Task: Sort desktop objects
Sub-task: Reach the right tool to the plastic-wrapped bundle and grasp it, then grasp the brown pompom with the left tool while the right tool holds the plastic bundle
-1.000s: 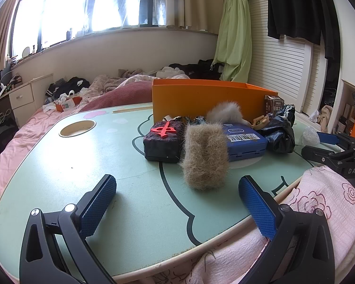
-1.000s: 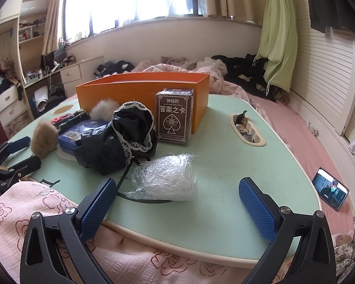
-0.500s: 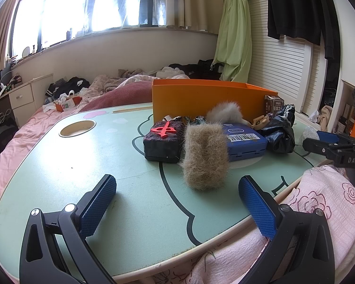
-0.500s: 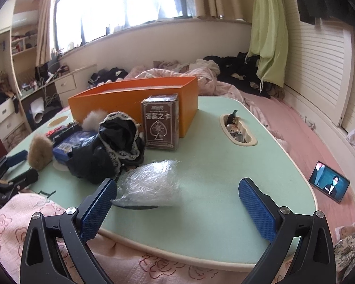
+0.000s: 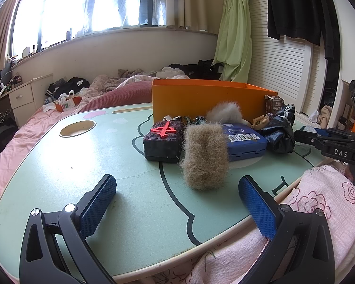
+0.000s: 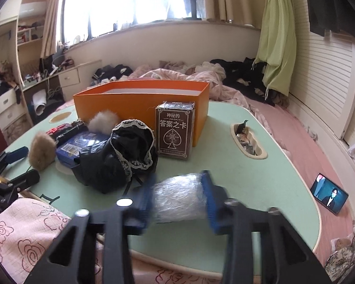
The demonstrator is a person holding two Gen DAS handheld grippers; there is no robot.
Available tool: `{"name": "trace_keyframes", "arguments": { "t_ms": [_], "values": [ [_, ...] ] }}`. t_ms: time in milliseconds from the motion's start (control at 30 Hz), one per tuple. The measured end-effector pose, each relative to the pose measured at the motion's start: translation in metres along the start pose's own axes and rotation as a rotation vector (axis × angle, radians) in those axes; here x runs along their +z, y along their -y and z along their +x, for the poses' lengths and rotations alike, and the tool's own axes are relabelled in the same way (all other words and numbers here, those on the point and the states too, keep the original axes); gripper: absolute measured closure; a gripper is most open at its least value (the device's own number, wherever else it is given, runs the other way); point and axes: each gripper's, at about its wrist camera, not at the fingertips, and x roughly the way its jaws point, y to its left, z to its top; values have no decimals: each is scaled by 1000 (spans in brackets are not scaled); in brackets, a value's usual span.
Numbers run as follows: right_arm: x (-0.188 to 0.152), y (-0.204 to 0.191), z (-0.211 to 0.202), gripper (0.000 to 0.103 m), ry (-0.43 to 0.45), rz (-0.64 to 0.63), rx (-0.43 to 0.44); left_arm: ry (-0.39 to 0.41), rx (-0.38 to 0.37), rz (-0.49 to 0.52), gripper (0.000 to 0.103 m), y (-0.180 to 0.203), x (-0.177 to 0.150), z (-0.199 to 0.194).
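Right claw (image 6: 179,200) closing on a crumpled clear plastic wad (image 6: 177,195) that lies near the front edge of the green worktop (image 6: 260,182). The wad sits between the two blue pads (image 6: 211,203), which are motion-blurred; the pads appear to be at its sides, though how firmly they press cannot be told. The step in hand is judged to be the pickup of this first item for sorting.

Left claw (image 5: 177,207) spread wide and empty, hovering low over the near part of the worktop, with a tan furry block (image 5: 204,156) standing just ahead of it, between the lines of its fingers but not touched.

Behind the wad: a black lace-trimmed bundle (image 6: 120,153), a brown card box (image 6: 175,130) standing upright, a blue case (image 6: 78,146) and, at the back, an open orange box (image 6: 142,101), the likely receptacle. A dark block with a red emblem (image 5: 163,142) and a pale fluffy ball (image 5: 223,112) lie close to the orange box on the left-hand side.

The next move calls for a completed, gentle pinch, since thin plastic crushes and may slip, then a lift clear of the black bundle and the card box before carrying towards the orange box. A loose black cord beside the wad could snag.
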Motion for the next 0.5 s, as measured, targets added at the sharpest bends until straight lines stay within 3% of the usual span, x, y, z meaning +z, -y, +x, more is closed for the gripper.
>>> {"name": "trace_keyframes", "arguments": {
  "t_ms": [167,500],
  "values": [
    [-3,2,-13,69,65,18,-1,1,1,-3,0,-1,1,0],
    [-5,-4,-13,69,61,-1,-12,-23,-13,-13,1,1,23,0]
  ]
}}
